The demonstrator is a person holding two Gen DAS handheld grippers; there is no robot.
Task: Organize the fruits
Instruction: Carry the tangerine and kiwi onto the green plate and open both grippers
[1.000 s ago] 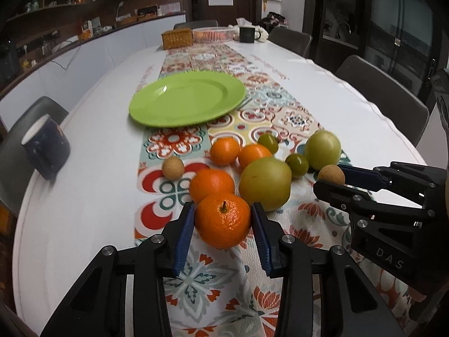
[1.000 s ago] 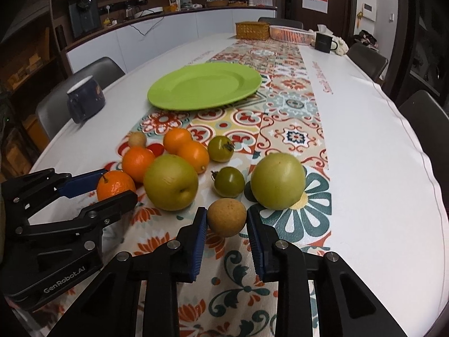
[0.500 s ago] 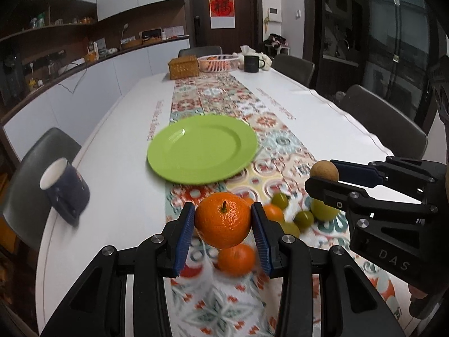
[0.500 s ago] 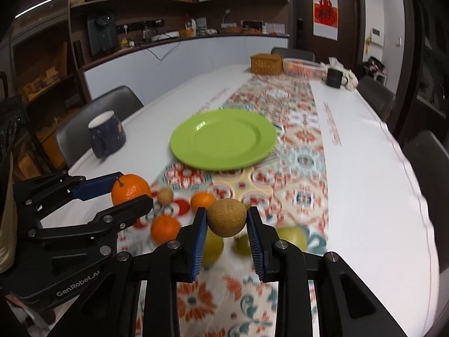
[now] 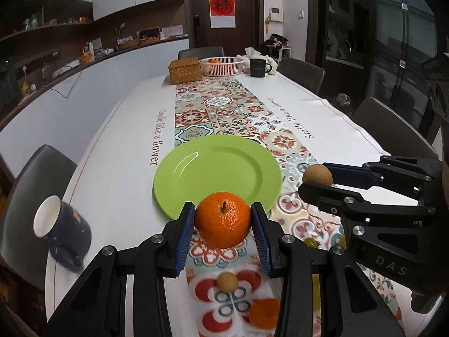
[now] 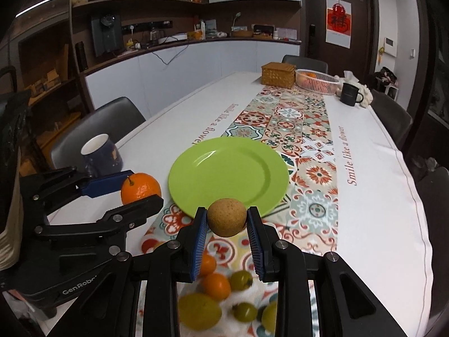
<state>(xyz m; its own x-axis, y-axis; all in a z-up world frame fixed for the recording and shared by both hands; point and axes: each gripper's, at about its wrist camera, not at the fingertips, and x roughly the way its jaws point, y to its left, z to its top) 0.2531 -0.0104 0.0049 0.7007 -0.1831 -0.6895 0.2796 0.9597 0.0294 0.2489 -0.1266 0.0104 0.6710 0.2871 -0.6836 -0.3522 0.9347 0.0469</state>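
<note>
**Left wrist view: both grippers hold fruit above the table, near the plate**

Left wrist view shows our left gripper [image 5: 223, 223] clamped on an orange [image 5: 222, 219], blue pads pressed to both its sides, stem up. We hold it off the table, with the near rim of the green plate [image 5: 217, 174] just behind it. The plate lies bare on the patterned runner [image 5: 224, 106]. To the right in this view, our right gripper [image 5: 317, 181] is closed on a small brown fruit [image 5: 317, 175], beside the plate's right edge.

From the right wrist camera, the brown fruit [image 6: 226, 217] sits squeezed between the right gripper's [image 6: 226, 221] pads, in front of the plate's [image 6: 228, 174] near rim. The left gripper [image 6: 134, 189] appears at left with the orange [image 6: 141, 188], close to the plate's left edge.

Below the grippers, other fruit lies on the runner, blurred: a small tan fruit [image 5: 228, 281] and an orange one [image 5: 265, 313] in the left view; two oranges [image 6: 214, 278], small green fruits [image 6: 242, 280] and larger yellow-green ones [image 6: 199, 310] in the right view.

A dark blue mug [image 5: 63, 234] stands on the white tablecloth, left of the plate. At the table's far end are a wicker box [image 5: 185, 70], a pink basket [image 5: 221, 66] and a black mug [image 5: 258, 67].
</note>
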